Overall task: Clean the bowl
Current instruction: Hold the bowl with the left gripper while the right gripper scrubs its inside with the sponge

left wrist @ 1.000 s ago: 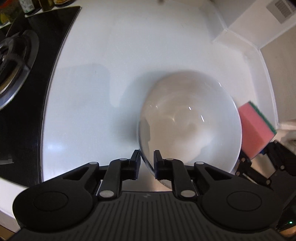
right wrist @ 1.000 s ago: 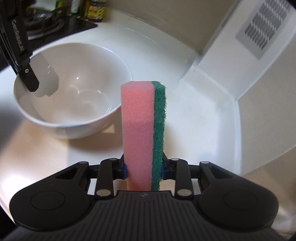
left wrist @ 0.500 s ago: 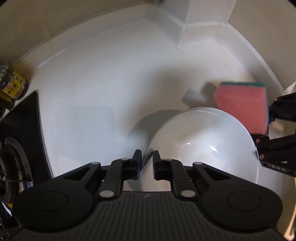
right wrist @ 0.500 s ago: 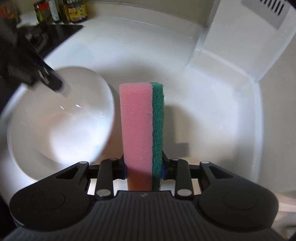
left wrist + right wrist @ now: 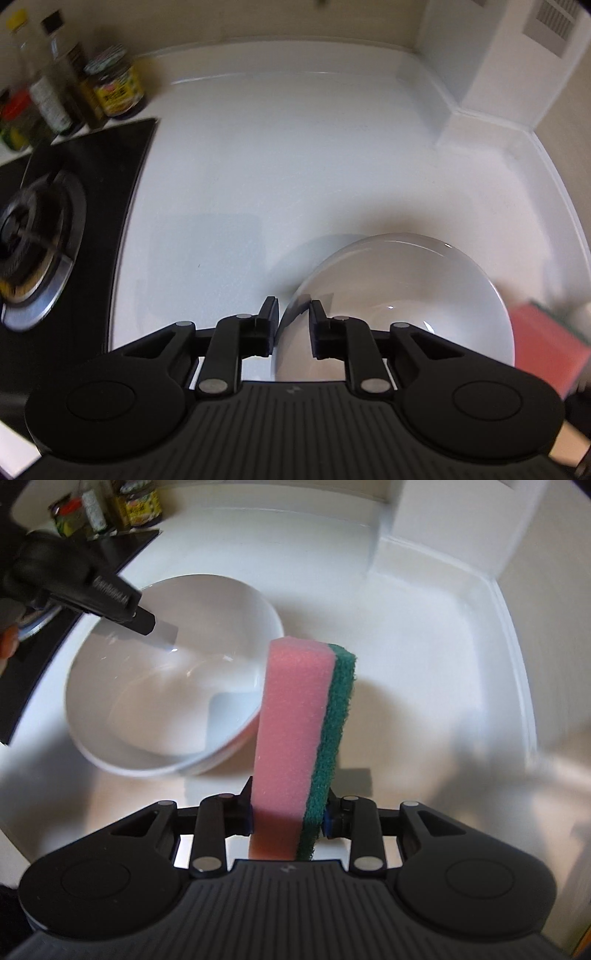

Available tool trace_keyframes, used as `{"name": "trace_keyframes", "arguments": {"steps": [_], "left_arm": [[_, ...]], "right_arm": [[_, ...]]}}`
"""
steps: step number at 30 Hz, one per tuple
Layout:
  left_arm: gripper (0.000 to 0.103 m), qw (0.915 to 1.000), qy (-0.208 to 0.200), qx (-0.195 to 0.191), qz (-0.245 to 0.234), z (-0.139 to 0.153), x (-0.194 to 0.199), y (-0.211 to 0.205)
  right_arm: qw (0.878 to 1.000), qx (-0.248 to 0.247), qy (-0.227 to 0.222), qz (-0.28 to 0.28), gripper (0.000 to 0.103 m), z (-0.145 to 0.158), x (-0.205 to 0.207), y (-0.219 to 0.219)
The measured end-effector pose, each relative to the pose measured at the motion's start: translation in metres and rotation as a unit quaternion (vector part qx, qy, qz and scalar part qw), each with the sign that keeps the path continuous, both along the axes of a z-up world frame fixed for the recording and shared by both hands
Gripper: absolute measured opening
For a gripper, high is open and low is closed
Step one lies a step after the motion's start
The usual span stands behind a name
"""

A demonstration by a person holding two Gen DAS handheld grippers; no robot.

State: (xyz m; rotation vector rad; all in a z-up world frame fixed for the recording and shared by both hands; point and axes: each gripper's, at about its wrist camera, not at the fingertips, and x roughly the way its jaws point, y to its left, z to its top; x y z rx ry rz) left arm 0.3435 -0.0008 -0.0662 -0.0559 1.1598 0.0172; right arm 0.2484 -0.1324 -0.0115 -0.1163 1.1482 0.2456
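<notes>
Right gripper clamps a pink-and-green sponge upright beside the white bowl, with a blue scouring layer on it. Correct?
Not quite. In the right wrist view the right gripper does clamp the sponge upright beside the white bowl, but its scouring layer is green, not blue.

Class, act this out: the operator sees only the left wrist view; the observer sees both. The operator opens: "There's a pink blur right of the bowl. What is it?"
Observer: A sponge, pink foam with a green scouring layer, standing upright in the right gripper, its jaws shut on it.
Operator: Which face is turned toward the bowl?
Observer: The pink foam faces the bowl; the green layer faces away from it.
</notes>
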Motion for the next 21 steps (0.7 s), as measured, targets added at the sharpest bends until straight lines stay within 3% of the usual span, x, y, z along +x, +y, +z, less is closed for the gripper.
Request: {"name": "trace_keyframes", "arguments": {"steps": [4, 9, 13, 17, 21], "left_arm": [[0.019, 0.9981, 0.004, -0.018, 0.06, 0.0, -0.017, 0.007], [0.019, 0.9948, 0.015, -0.033, 0.095, 0.001, -0.037, 0.013], [0.019, 0.9904, 0.009, -0.049, 0.129, 0.001, -0.057, 0.015], [0.019, 0.984, 0.003, -0.065, 0.166, 0.0, -0.065, 0.017], [0.019, 0.9794, 0.003, -0.078, 0.186, -0.001, -0.067, 0.019]], "right_arm": [[0.999, 0.032, 0.008, -0.028, 0.028, 0.001, -0.031, 0.005], [0.992, 0.095, 0.032, -0.079, 0.028, 0.001, -0.057, 0.0], [0.972, 0.174, 0.056, -0.147, 0.028, -0.004, -0.082, -0.006], [0.947, 0.25, 0.092, -0.179, 0.028, -0.012, -0.097, -0.007], [0.945, 0.267, 0.112, -0.155, 0.028, -0.017, -0.099, 0.007]]}}
